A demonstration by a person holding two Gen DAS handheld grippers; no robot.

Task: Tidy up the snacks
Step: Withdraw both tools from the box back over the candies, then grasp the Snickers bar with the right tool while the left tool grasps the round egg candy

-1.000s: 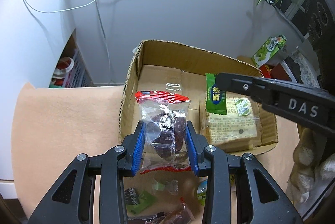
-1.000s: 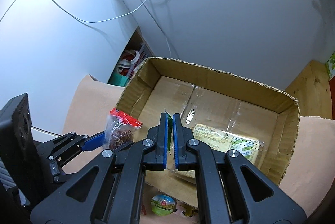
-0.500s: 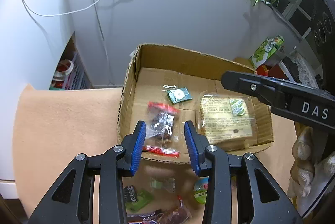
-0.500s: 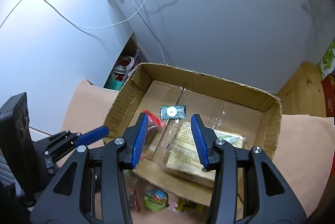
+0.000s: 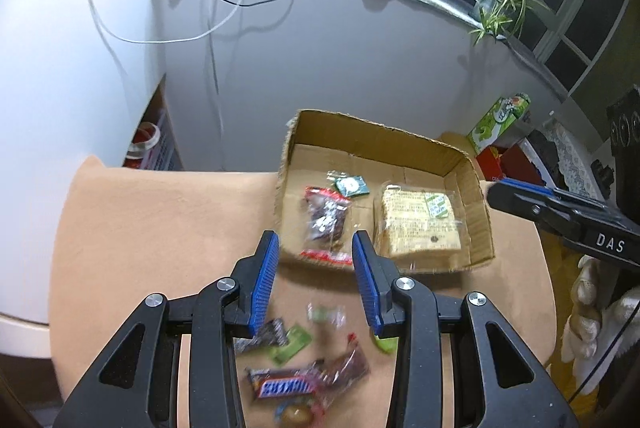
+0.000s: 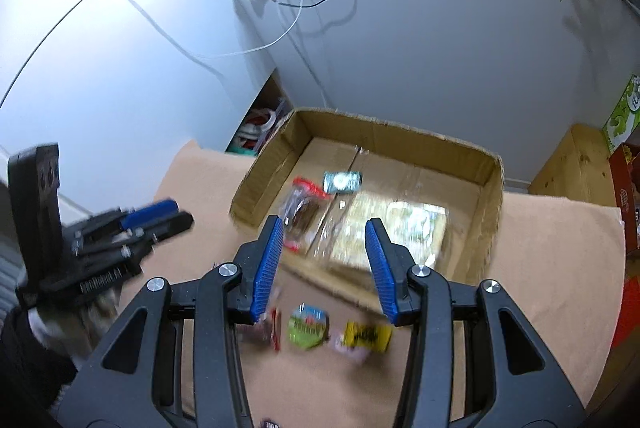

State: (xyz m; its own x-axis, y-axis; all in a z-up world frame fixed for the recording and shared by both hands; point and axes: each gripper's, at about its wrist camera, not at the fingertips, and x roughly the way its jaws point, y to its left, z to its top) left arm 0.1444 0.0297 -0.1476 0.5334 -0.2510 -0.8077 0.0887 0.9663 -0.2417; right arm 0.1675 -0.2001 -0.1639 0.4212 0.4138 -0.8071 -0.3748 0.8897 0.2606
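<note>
box [image 5: 384, 140] of brown cardboard sits on a peach mat [image 5: 160, 228], open top, three packs on its floor. date pack [image 5: 326, 218], clear film with red ends, lies at the box's left side. small green sachet [image 5: 351, 185] with a white round mark lies just beyond it; print too small to read. bread pack [image 5: 418, 222], clear wrap over a pale slab, has dense dark print and a green-white sticker at its far corner; text not legible.

left gripper [image 5: 316, 280]: blue-padded jaws apart, nothing between them, held above the mat just short of the box's near wall. right gripper [image 6: 326, 262]: jaws apart, empty, having just been opening; its black side arm, seen at the edge of the left view, reads "das" in white.

loose snacks on the mat near the grippers: snickers bar [image 5: 286, 386], name readable in blue on white; green wrapper [image 5: 292, 344]; round cup [image 6: 308, 326] with green lid; yellow pack [image 6: 368, 336] with black print, blurred.

green carton [image 5: 500, 122] stands off the mat to the right, lettering unreadable.
</note>
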